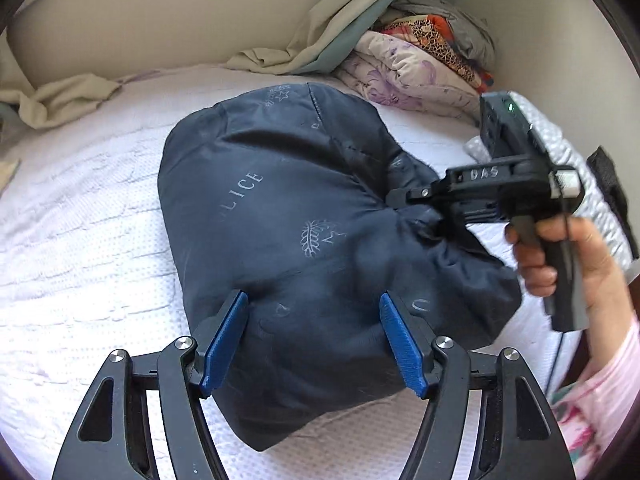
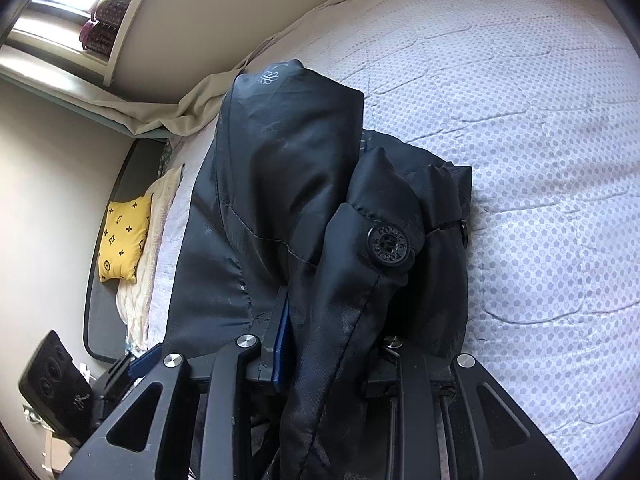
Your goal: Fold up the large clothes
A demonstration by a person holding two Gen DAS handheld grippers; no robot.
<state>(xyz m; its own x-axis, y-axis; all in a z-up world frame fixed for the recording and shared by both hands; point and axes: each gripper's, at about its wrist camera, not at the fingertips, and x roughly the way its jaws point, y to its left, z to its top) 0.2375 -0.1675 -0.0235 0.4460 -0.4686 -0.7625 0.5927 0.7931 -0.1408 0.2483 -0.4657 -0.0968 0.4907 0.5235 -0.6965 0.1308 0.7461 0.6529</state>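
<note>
A dark navy padded jacket [image 1: 288, 216] lies bundled on the white quilted bed [image 1: 80, 240], lining outward with pale printed emblems. My left gripper [image 1: 316, 340] is open, its blue pads [image 1: 226, 336] spread on either side of the jacket's near edge, not clamping it. My right gripper [image 1: 400, 198] is at the jacket's right side, shut on a bunched fold. In the right wrist view the jacket [image 2: 280, 184] fills the middle, a fold with a large black button [image 2: 389, 246] is pinched between the fingers of the right gripper [image 2: 320, 344]; one blue pad [image 2: 280, 344] shows.
Folded quilts and clothes [image 1: 420, 56] are stacked at the bed's far right corner. Beige sheets [image 1: 320, 32] hang along the wall. A yellow patterned pillow [image 2: 124, 236] lies at the bed's end. A black phone [image 2: 56, 384] sits at lower left of the right wrist view.
</note>
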